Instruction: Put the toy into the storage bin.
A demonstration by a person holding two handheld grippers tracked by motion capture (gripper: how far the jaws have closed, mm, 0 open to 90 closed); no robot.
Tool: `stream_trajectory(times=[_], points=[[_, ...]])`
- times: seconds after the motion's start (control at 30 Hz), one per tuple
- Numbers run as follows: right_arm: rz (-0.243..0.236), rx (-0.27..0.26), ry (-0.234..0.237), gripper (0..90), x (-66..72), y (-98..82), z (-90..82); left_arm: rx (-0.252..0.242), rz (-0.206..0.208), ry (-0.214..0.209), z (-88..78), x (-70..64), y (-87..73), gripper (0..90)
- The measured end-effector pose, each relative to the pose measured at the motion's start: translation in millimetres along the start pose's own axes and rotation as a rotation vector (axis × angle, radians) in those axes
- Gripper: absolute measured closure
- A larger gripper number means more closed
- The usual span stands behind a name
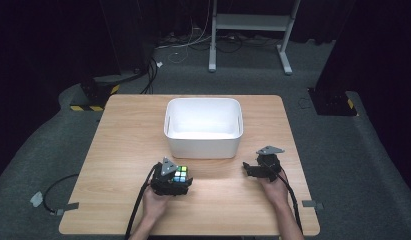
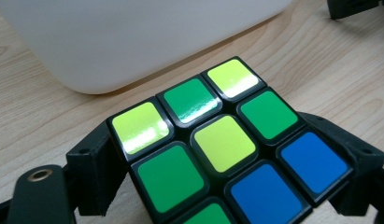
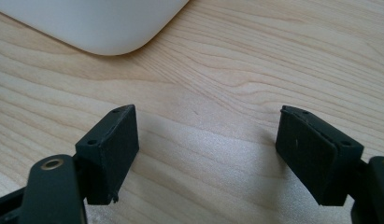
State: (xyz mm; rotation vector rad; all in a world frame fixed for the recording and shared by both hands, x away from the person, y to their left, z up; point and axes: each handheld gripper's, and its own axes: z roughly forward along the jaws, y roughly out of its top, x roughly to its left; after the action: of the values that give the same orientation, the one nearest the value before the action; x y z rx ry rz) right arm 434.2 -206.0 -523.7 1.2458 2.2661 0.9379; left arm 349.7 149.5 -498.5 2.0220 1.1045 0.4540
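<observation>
A colour-tiled puzzle cube (image 1: 181, 175) with yellow, green and blue tiles (image 2: 222, 149) sits between the jaws of my left gripper (image 1: 182, 181), which is shut on its two sides. It is just in front of the white bin (image 1: 203, 125), whose rounded wall (image 2: 133, 42) rises close behind the cube. My right gripper (image 1: 249, 169) rests on the table to the right of the bin's front corner (image 3: 101, 28). Its jaws stand wide apart, and bare wood lies between the pads (image 3: 112, 149).
The wooden table (image 1: 123, 145) has bare room left and right of the bin. Cables trail from both grippers off the near edge. Beyond the table stand a white desk frame (image 1: 250, 30) and dark stands on grey carpet.
</observation>
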Motion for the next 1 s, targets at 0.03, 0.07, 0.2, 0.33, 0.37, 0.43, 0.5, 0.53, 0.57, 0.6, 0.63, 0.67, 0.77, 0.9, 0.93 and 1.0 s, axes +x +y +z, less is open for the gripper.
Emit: stream_trajectory(times=[0.03,0.07,0.2,0.33,0.37,0.43,0.5,0.53,0.57,0.6,0.63,0.67,0.77,0.9,0.93,1.0], points=[[0.000,0.000,0.000,21.2,0.0,0.0,0.0,0.000,0.000,0.000,0.0,0.0,0.0,15.3],[0.000,0.000,0.000,21.1,0.0,0.0,0.0,0.003,0.004,0.002,-1.7,-1.1,1.1,15.3],[0.001,0.000,0.000,21.2,0.1,0.0,0.0,0.003,0.012,-0.005,-9.6,-3.1,5.3,15.3],[0.001,0.000,0.000,21.1,0.1,0.0,0.0,0.003,0.028,-0.014,-13.7,-5.2,8.4,15.3],[0.001,0.000,0.000,21.1,0.1,0.0,0.0,0.003,0.028,-0.014,-13.7,-5.2,8.4,15.3],[0.002,0.000,-0.001,21.2,0.2,0.0,0.0,0.004,0.032,-0.022,-15.6,-6.6,9.9,15.3],[0.002,0.000,-0.001,21.1,0.2,0.0,0.0,-0.003,0.037,-0.031,-17.3,-7.3,11.3,15.3],[0.002,0.000,-0.001,21.2,0.2,0.0,-0.1,-0.006,0.036,-0.034,-18.1,-7.8,12.0,15.3],[0.001,0.000,-0.001,21.2,0.2,0.0,-0.1,-0.009,0.038,-0.038,-18.9,-8.3,12.9,15.3],[0.001,0.000,-0.001,21.2,0.2,0.0,-0.1,-0.011,0.037,-0.041,-19.5,-9.0,13.8,15.4],[0.001,0.000,-0.001,21.1,0.2,0.0,-0.1,-0.009,0.040,-0.045,-20.2,-9.8,15.7,15.4],[0.001,0.000,-0.001,21.1,0.2,0.0,-0.1,-0.009,0.040,-0.045,-20.2,-9.8,15.7,15.4],[0.002,0.000,-0.001,21.2,0.3,0.0,-0.1,-0.005,0.040,-0.061,-20.3,-9.7,19.8,15.4],[0.001,0.000,-0.002,21.2,0.3,-0.1,-0.1,0.003,0.040,-0.070,-21.4,-10.0,25.2,15.4],[0.001,0.000,-0.002,21.2,0.4,-0.1,-0.1,0.005,0.039,-0.075,-21.8,-10.0,26.8,15.4],[0.001,0.000,-0.002,21.2,0.4,-0.1,-0.1,0.002,0.042,-0.085,-23.6,-10.2,31.3,15.4]])
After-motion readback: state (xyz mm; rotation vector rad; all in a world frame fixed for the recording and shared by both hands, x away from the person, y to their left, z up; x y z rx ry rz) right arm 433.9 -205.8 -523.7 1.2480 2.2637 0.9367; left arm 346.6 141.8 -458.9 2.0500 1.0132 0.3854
